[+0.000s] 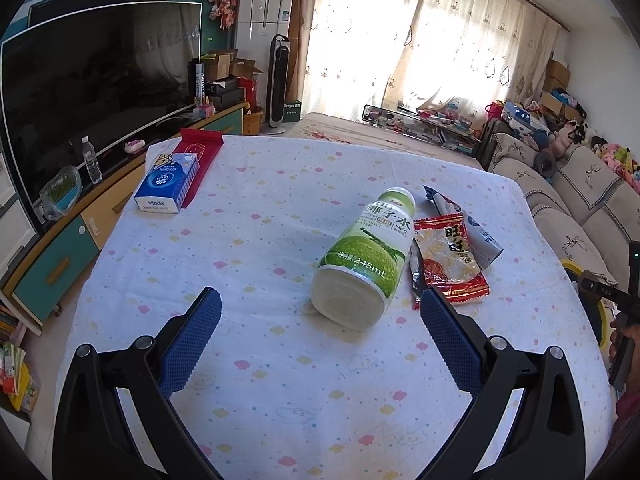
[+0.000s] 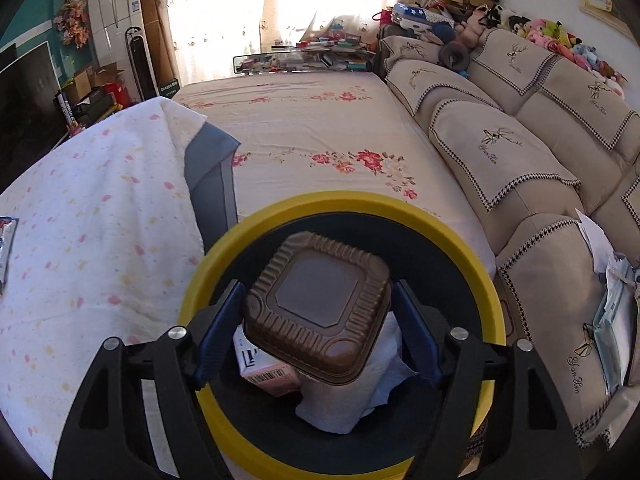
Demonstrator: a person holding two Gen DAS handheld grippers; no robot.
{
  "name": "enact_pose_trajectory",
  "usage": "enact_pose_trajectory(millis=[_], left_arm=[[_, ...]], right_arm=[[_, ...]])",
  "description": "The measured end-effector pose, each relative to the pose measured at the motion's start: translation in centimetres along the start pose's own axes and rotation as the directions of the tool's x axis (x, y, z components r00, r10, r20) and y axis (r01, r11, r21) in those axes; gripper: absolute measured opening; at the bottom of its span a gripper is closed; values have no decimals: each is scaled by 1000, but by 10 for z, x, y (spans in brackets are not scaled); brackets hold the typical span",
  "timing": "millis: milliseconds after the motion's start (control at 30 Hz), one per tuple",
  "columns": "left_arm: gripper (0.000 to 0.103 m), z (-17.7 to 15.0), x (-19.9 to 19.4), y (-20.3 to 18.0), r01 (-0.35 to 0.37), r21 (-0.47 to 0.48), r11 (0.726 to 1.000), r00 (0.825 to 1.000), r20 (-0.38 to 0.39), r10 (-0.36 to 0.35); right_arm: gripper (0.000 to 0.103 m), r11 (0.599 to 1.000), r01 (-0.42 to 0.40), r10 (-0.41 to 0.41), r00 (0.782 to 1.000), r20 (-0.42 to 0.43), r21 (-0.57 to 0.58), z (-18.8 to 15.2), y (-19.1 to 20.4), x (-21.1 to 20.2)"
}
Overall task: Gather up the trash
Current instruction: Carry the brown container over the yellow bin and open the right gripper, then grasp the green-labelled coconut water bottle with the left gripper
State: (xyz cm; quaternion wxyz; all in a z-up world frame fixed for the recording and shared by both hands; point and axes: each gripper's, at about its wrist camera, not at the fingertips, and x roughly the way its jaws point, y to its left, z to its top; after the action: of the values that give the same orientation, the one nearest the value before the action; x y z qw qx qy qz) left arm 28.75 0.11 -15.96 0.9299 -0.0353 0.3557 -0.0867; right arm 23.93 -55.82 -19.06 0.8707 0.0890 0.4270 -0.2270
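While the right gripper (image 2: 318, 322) pinches a brown plastic tray (image 2: 318, 310) between its blue pads, it holds the tray right over the yellow trash bin (image 2: 340, 208). A pink carton (image 2: 266, 372) and a crumpled white paper (image 2: 352, 384) already lie in the bin. This step looks like dropping the tray in, so the next move calls for the gripper to spread its fingers and let go.

More trash waits on the tabletop (image 1: 260, 208). A green drink bottle (image 1: 362, 262) lies on its side, and a red snack wrapper (image 1: 450, 258) touches it at its 3 o'clock side. The left gripper (image 1: 320, 304) is spread wide and holds nothing; the bottle sits just ahead, toward 1 o'clock. It may be picked next.

A blue tissue box (image 1: 166, 184) sits far off at 10 o'clock. The cloth has little pink and yellow clouds. Around it are a big dark TV (image 1: 100, 80), bright curtains (image 1: 420, 28) and a beige sofa (image 2: 520, 148).
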Motion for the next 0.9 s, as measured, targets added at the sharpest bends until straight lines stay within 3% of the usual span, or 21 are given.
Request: enact_pose_trajectory(millis=[33,367,467,600,900], left_arm=[[98,0,0,0,1,0,1000,1000,0,-1],[98,0,6,-10,24,23,999,999,-24,-23],[98,2,8,-15,39,29,999,999,-40,-37],[98,12,13,-19,64,27,998,996,-70,-62],[98,43,48,-33,92,74,993,985,-153,-80]], right_arm=[[83,1000,17,-17,1000,7,8,-3,-2,1],[85,1000,-4,1,995,104,27,-15,14,-36],[87,999,35,-32,987,157,-18,-13,24,-51],[88,1000,-26,28,984,178,-15,-11,27,-63],[88,998,-66,67,983,173,-10,-12,33,-64]])
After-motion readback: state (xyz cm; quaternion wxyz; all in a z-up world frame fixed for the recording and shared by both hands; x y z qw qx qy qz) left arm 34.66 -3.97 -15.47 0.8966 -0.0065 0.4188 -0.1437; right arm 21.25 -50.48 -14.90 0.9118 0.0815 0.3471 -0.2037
